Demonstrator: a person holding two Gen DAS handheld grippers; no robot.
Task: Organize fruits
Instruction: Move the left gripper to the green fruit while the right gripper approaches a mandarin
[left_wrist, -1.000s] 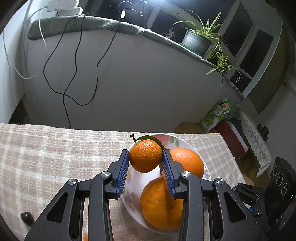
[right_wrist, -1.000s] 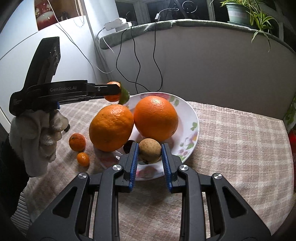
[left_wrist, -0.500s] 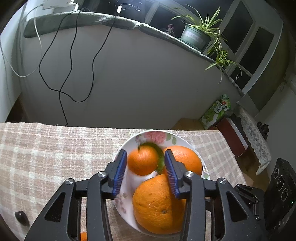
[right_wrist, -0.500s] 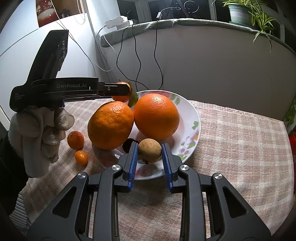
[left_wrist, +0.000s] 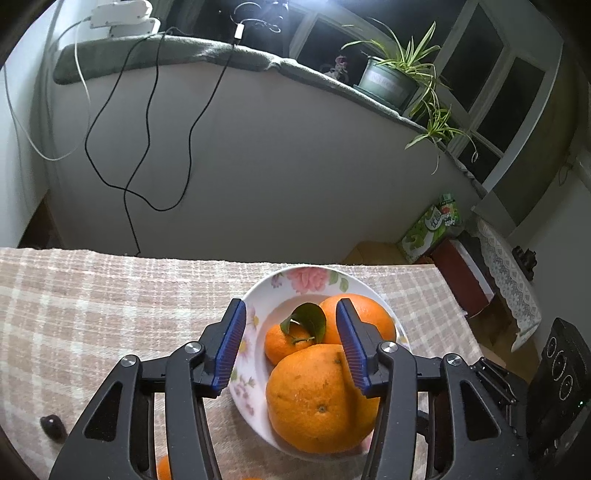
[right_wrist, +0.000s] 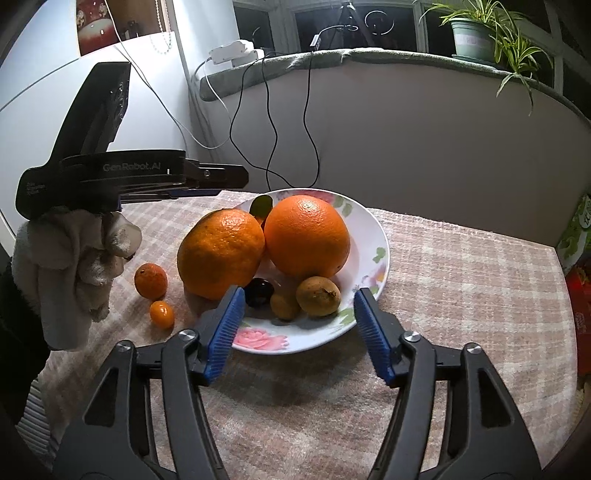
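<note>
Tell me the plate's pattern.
White plate with pink flowers and green leaves, clearest in the right wrist view.

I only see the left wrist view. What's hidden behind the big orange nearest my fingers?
Observer: A brown fruit, a smaller brown fruit and a dark fruit lie in the plate.
Operator: Any fruit off the plate?
Observer: A small tangerine and a kumquat sit on the cloth beside it.
Operator: Is the other side free?
Observer: The right hand-held gripper is open and empty, at the plate's rim.
</note>
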